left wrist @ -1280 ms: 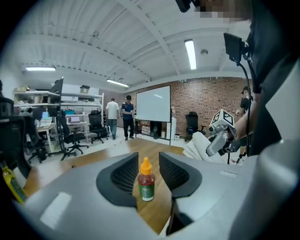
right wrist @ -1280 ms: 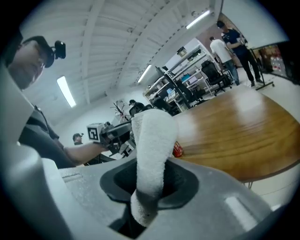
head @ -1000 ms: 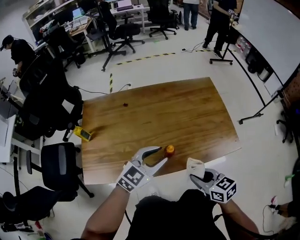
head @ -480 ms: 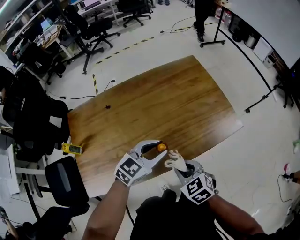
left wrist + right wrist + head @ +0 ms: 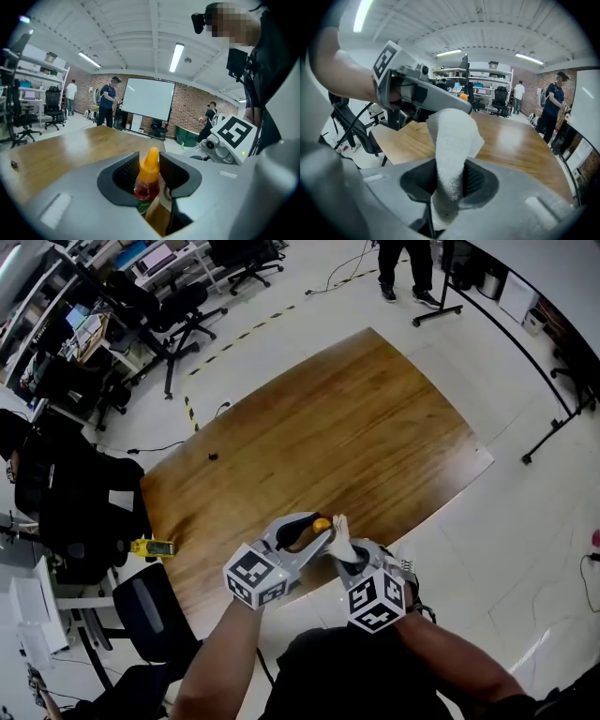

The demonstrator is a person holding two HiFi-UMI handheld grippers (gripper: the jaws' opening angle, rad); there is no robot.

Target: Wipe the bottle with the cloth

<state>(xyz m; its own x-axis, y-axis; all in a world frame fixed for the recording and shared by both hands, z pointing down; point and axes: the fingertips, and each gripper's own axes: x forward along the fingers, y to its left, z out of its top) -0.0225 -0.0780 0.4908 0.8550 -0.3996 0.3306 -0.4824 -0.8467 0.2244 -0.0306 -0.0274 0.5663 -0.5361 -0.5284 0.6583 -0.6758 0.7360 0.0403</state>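
By the left edge of the wooden table (image 5: 309,427), whose top is smooth, glossy and brown-grained, lies a small yellow device (image 5: 153,547). Right of it, over the near edge, my left gripper (image 5: 317,529) reaches in with its grey moulded shell and black ribbed pads. Its jaws have just been closing and now clamp the bottle (image 5: 322,524) between them. In the left gripper view the bottle (image 5: 147,180) stands with its long axis about upright. Its tapered orange nozzle points up towards the ceiling, and below it a clear rounded shoulder shows red contents and a strip of green label sinking into the gap between the pads. From the head view I see only the round orange cap from above. I cannot tell whether the bottle's base rests on the table. Just to the right of the cap stands the cloth (image 5: 338,538). It is white, soft and nubbly like towelling, bunched into a thick fold that rises out of my right gripper (image 5: 349,559). That gripper's jaws are pinched on the fold's lower part. The cloth's rounded top leans towards the bottle; whether they touch I cannot tell.
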